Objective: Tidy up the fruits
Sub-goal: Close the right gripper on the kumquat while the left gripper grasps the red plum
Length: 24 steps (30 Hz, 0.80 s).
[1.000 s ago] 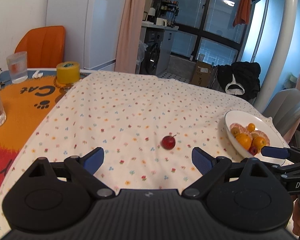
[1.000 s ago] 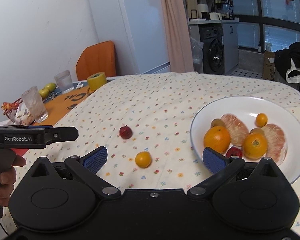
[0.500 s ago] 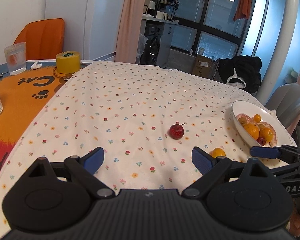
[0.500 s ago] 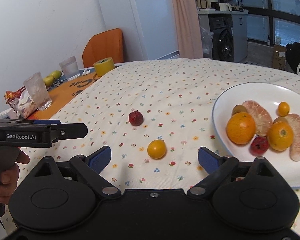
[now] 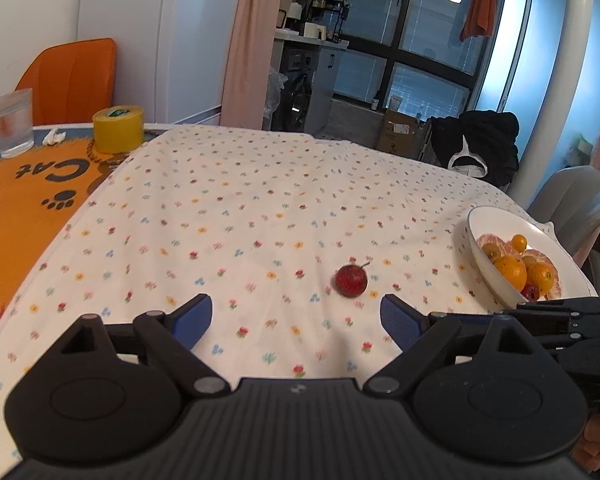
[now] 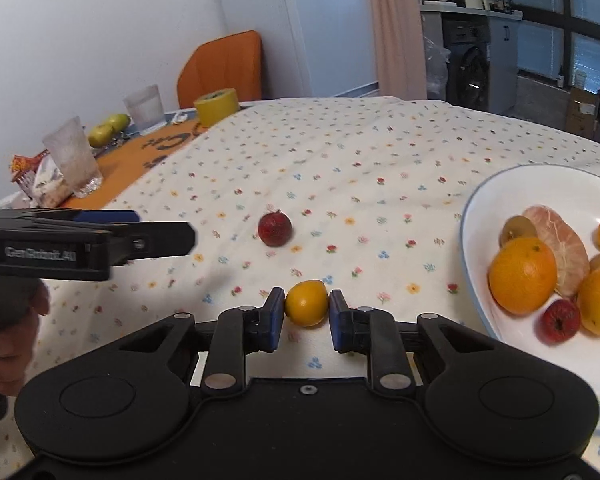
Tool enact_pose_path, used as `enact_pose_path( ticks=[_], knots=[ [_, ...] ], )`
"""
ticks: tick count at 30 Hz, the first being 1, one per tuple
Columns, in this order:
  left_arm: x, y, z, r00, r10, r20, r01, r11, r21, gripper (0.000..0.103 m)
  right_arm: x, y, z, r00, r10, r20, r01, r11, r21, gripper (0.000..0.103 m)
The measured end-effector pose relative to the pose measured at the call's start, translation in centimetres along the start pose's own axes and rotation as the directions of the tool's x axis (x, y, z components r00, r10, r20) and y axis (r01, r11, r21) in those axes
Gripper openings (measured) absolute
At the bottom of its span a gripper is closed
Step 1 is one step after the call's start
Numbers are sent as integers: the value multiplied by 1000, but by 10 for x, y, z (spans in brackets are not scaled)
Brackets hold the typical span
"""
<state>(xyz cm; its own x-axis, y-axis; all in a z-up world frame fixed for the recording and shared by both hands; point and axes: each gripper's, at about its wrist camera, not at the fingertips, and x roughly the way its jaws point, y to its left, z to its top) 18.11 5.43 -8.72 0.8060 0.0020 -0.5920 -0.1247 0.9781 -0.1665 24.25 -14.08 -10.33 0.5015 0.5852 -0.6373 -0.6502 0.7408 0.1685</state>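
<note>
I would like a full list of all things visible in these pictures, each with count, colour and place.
small orange fruit: one, orange, on the tablecloth between the right gripper's pads
red fruit: one, dark red, on the tablecloth, free
plate: one, white, right side, holding oranges, peeled segments and a red fruit
tablecloth: one, white with flowers
tape roll: one, yellow, far left
glasses: two, clear, far left
green fruits: two, behind the glasses
chair: one, orange
left gripper: black, open
right gripper: black, closed around the small orange fruit
</note>
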Motion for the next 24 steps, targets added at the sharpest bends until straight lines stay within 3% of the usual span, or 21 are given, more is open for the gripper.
enact_pose_path(
  ticks=[15,20,22,24],
  knots=[
    [45,-24,13,998,-43,-35,45,998,44,58,-14,-24,14,999,-25,39,24,999,30,22],
    [55,-29,14,998,-56,-40,58,997,51,54,-15,-31,16,998,-38,44,36,999,40,22],
    [58,-30,15,997,-59,-44,62,997,48,49,-15,-34,16,998,-40,48,37,998,48,22],
    [63,-31,15,996,-60,-59,63,997,49,38,-17,-37,16,998,-38,55,35,998,58,22]
  ],
)
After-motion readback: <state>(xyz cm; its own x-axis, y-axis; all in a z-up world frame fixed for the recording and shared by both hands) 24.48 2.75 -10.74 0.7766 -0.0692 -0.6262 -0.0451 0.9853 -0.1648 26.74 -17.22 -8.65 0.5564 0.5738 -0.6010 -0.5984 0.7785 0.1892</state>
